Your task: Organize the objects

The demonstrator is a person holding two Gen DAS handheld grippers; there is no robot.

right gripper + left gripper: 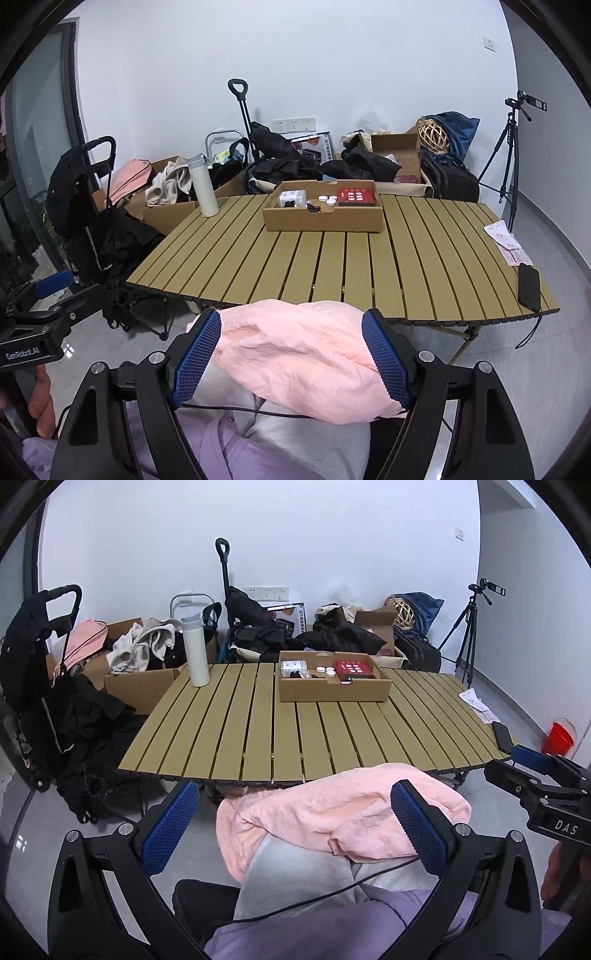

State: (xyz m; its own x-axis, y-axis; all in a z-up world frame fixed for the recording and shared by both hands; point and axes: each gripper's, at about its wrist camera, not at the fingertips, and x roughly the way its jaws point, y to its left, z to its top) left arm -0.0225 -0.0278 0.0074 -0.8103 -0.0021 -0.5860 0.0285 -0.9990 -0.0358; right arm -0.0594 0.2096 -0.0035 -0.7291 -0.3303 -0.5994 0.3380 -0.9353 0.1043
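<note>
A crumpled pink cloth [332, 812] [295, 350] lies on the lap of a seated person in grey trousers, at the near edge of the slatted table [258, 731] [369, 266]. My left gripper [295, 827] hangs open over it, and its left pad stands clear of the fabric. My right gripper [293, 362] is open too, with the cloth lying between its blue pads. At the far side of the table stands a cardboard tray [332, 694] [321, 223]. It holds a red box [352, 667] [356, 195], white caps and small items.
A white flask [195, 650] [205, 188] stands at the table's far left. A black phone [529, 286] and papers [508, 242] lie at its right end. Boxes, clothes and bags crowd the floor behind. A tripod [508, 155] and a red bucket [559, 736] stand on the right.
</note>
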